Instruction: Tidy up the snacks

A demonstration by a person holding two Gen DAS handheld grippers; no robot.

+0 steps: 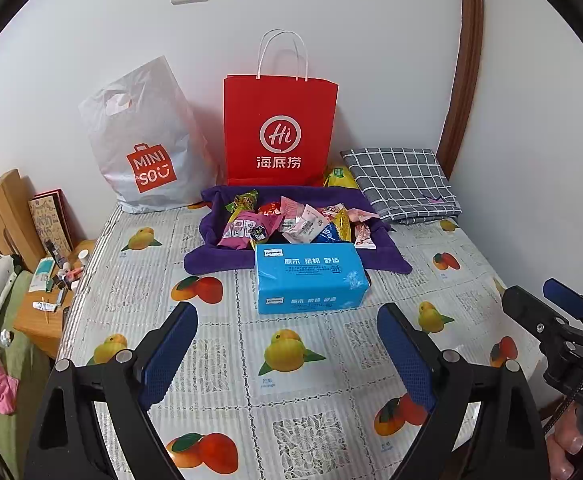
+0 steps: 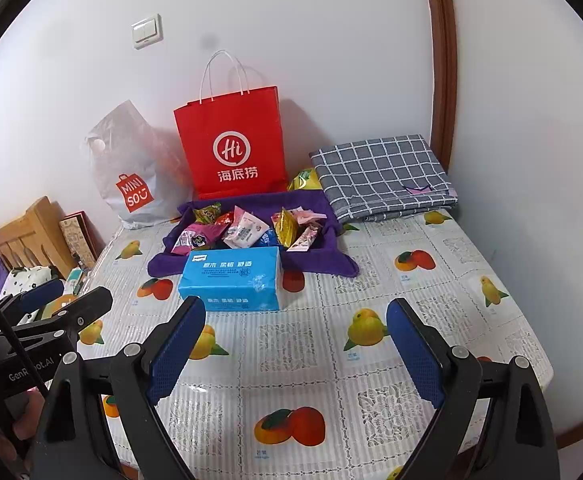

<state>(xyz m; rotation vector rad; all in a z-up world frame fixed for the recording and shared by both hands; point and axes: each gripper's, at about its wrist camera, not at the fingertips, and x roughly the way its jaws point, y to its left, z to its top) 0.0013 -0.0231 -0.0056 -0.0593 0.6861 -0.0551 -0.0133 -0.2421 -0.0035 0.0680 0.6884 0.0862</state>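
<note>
both claws, left claw [image 1: 287, 356] and right claw [image 2: 295, 352], hung spread and empty over the counter [image 1: 291, 400]; snacks [image 1: 291, 222] lay heaped on a purple cloth [image 1: 211, 258], sorted or unsorted unclear.

We see a glossy, see-through plastic table cover [image 1: 219, 364] printed with fruit and lace patterns, catching the light along its left edge. On it lies a soft, matt purple cloth [image 1: 211, 258] holding crinkly, shiny foil-and-plastic snack packets [image 1: 291, 220]. The blue tissue pack [image 1: 309, 278] has a smooth, slightly glossy plastic wrap. Behind stand a matt red paper bag [image 1: 279, 132] with twisted white paper handles and a wrinkled, faintly shiny grey-white plastic bag [image 1: 147, 140]. The folded grey checked cloth [image 1: 401, 184] looks woven and matt. Both grippers' finger pads [image 2: 175, 350] are textured blue, set on matt black plastic with small metal bolts.
</note>
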